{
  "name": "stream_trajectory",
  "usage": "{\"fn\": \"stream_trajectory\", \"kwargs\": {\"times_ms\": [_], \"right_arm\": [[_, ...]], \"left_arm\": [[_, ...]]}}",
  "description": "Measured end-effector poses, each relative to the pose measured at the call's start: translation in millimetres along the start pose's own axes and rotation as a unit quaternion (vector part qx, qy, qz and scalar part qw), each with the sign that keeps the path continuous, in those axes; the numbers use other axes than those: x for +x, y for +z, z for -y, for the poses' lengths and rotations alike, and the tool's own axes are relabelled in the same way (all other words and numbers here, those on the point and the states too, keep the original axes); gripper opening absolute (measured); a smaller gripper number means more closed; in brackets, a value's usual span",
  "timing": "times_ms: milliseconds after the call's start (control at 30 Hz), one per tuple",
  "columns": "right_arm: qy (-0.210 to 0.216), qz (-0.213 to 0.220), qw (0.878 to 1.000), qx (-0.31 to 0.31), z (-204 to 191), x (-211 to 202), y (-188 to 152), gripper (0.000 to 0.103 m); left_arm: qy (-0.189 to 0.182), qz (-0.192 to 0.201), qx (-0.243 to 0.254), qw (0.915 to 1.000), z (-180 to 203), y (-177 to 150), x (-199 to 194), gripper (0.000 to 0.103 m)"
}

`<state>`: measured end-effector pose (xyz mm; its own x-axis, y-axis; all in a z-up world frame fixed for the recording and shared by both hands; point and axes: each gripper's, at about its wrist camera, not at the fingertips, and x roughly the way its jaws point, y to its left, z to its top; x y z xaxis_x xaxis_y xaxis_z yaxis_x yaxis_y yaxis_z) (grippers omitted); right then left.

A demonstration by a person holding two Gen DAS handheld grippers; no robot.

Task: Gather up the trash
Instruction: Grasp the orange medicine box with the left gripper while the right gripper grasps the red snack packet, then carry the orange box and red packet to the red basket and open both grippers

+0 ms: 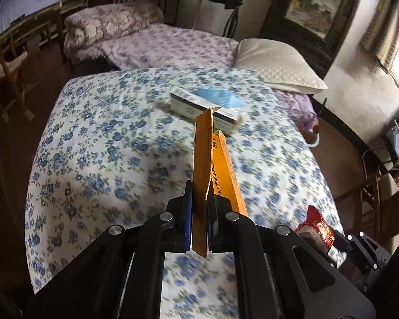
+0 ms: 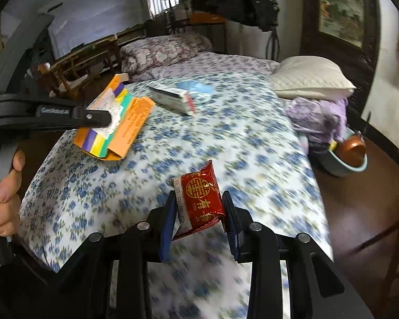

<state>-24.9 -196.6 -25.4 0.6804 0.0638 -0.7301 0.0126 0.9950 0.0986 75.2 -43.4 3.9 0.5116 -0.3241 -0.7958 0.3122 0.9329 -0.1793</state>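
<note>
Clearly the collecting is partway along, with both grippers loaded and more litter waiting on the bed (image 1: pixel 98 143), whose blue-flowered cover is spreading out beneath and ahead of both sets of jaws. Well ahead of the jaws, toward the white pillow (image 1: pixel 276 63), a white carton (image 1: pixel 199 106) is lying on the cover beside something pale blue that is too blurred to name. The left gripper (image 1: pixel 199 212) is pinching a flattened orange box (image 1: pixel 210 159) edge-on, its jaws closed narrow against the cardboard, the box sticking out forward past the fingertips; from the right wrist view the same box is showing coloured stripes and hanging off to the left of the right jaws. The right gripper (image 2: pixel 199 212) is clamping a small red packet (image 2: pixel 202 199) with gold characters, the packet sitting squarely between the blue pads. Since both hands are full and no bin is appearing in either view, the next move is probably calling for carrying these two pieces to wherever trash is being gathered and letting them go, before coming back for the white carton. Both views are smeared, suggesting the grippers are travelling.
</note>
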Motion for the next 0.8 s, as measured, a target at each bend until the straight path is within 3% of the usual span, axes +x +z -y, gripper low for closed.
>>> {"fn": "stream_trajectory", "kwargs": {"times_ms": [167,400,600,800], "right_arm": [[0.010,0.014,0.999,0.029,28.3,-30.6,-9.3,0.034],[-0.015,0.037,0.998,0.040,65.9,-58.7,-20.4,0.034],[-0.026,0.035,0.997,0.064,100.3,-67.7,-39.9,0.034],[-0.032,0.021,0.995,0.091,136.4,-70.2,-63.7,0.034]], "left_arm": [[-0.002,0.007,0.039,0.9992,34.8,-17.4,-13.5,0.009],[-0.014,0.001,0.086,0.9962,78.4,-33.4,-22.6,0.009],[-0.021,-0.011,0.124,0.9919,119.1,-41.0,-21.0,0.009],[-0.054,-0.038,0.173,0.9828,165.2,-49.5,-8.7,0.010]]}}
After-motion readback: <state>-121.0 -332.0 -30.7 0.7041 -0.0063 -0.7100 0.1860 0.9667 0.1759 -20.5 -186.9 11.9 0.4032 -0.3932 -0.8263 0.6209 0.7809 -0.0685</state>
